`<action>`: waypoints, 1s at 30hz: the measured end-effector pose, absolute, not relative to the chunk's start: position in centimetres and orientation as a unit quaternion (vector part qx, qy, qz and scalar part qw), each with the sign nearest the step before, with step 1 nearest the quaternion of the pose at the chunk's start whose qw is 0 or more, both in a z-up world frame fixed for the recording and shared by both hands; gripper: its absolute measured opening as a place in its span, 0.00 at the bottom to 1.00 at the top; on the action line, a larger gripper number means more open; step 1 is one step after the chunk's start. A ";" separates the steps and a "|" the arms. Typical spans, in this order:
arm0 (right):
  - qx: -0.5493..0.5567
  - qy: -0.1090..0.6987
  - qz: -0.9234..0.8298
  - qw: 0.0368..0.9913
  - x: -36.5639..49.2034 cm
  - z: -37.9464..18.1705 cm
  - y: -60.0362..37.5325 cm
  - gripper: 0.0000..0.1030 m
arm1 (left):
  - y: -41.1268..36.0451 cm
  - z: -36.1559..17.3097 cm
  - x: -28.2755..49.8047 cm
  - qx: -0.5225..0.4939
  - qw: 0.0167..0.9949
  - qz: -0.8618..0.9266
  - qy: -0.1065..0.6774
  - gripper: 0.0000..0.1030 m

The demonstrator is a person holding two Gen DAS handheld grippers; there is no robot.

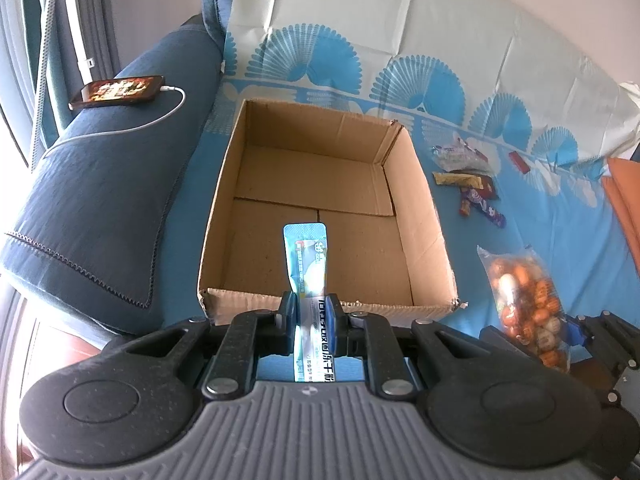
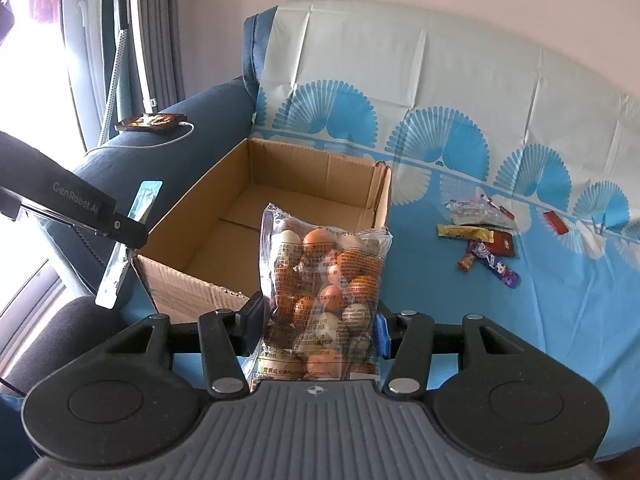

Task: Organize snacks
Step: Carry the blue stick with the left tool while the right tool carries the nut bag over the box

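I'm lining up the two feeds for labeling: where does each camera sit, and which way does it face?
Left wrist: on the left gripper, facing over the empty cardboard box; own fingers pinch a blue snack packet; the right gripper's egg bag shows at right.
Right wrist: on the right gripper, facing box and sofa back; own fingers clamp a clear bag of eggs; the left gripper shows at left.
Shared: box, loose snack pile, phone.

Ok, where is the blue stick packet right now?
The blue stick packet is clamped in the left claw, sticking out over the near edge of the cardboard box.
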State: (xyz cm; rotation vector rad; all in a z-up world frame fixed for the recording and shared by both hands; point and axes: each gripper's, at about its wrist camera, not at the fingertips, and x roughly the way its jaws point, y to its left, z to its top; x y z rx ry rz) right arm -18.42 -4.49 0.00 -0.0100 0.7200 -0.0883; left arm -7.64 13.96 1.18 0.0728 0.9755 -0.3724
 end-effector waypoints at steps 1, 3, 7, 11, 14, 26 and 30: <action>-0.005 0.353 -0.043 0.935 -18.3 -0.1 -4.5 0.53 | 13.9 1.1 -7.7 0.035 0.866 -0.179 0.466 0.15; -0.005 0.355 -0.044 0.934 -18.1 -0.2 -4.6 0.53 | 13.8 0.9 -7.5 0.037 0.864 -0.181 0.468 0.15; -0.005 0.358 -0.047 0.933 -17.4 -0.5 -4.6 0.53 | 13.4 0.6 -6.7 0.044 0.862 -0.184 0.471 0.15; -0.002 0.361 -0.050 0.931 -16.5 -0.8 -4.7 0.53 | 13.0 0.3 -5.8 0.049 0.860 -0.187 0.472 0.15; 0.001 0.363 -0.049 0.931 -15.6 -1.0 -4.9 0.53 | 12.7 0.0 -4.7 0.051 0.858 -0.187 0.475 0.15; 0.013 0.354 -0.038 0.935 -9.6 -1.1 -5.8 0.53 | 11.5 -0.5 1.2 0.049 0.861 -0.182 0.472 0.15; 0.020 0.350 -0.033 0.936 -7.5 -1.3 -6.2 0.53 | 10.8 -0.7 3.1 0.048 0.863 -0.181 0.469 0.15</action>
